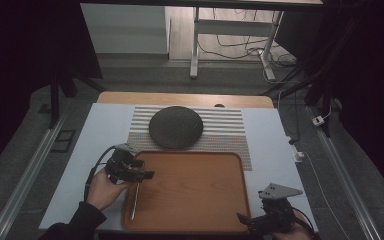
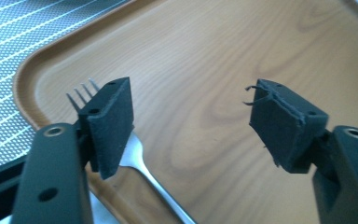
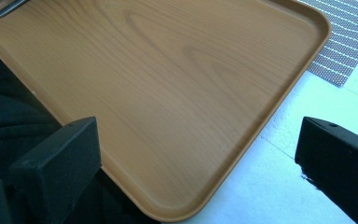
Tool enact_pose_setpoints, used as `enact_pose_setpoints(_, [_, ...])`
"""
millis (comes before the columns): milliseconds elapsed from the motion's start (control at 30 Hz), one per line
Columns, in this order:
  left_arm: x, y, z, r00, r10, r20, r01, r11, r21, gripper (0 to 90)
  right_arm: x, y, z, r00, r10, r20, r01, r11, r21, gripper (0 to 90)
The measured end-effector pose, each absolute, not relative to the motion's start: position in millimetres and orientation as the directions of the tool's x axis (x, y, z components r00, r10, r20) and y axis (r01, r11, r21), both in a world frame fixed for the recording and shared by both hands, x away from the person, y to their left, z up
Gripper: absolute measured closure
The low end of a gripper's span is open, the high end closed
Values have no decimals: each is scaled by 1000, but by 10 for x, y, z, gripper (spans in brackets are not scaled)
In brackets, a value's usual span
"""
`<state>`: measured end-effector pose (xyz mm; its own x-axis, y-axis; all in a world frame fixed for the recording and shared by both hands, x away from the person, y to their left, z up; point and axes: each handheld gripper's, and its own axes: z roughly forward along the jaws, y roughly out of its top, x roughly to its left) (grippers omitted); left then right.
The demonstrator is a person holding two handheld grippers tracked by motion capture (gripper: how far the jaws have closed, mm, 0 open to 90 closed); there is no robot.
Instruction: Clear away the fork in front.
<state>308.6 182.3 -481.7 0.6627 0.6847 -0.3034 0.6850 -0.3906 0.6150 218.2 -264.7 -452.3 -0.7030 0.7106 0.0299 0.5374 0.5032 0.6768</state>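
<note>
Counter (image 1: 95,145): white-topped, with a wooden edge showing at its far side; it carries everything, and the tray serves here as the landmark.
Room: dim, grey floor, white desk legs and loose cables beyond the counter.
Striped mat (image 1: 225,127): lies flat just beyond the tray's far rim, partly under it.
Tray (image 1: 200,185): wooden, rounded corners, at the counter's near middle; probably the place for laying out cutlery.
Dark round plate (image 1: 175,127): rests on the mat, just past the tray's far rim.
Left gripper (image 1: 139,174): over the tray's left rim, jaws wide apart, holding nothing; the fork sits beside one pad.
Right gripper (image 1: 247,220): off the tray's near right corner, jaws spread wide, empty, seemingly waiting.
Fork (image 1: 135,200): lies inside the tray along its left side, tines (image 2: 81,91) pointing to the far rim.
</note>
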Motion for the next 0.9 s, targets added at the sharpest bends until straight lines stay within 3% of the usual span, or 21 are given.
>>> enact_pose_setpoints(433, [2779,2029,-4658,674,657,-339,664,-338,667,77,2184,-2646,-4522,-702,712,29,538,503,677,2])
enact_pose_setpoints(900, [2391,2329,-4649,656,666,-357,661,-278,697,28,2187,-2645,-4523,-699,714,33,541,498,678,2])
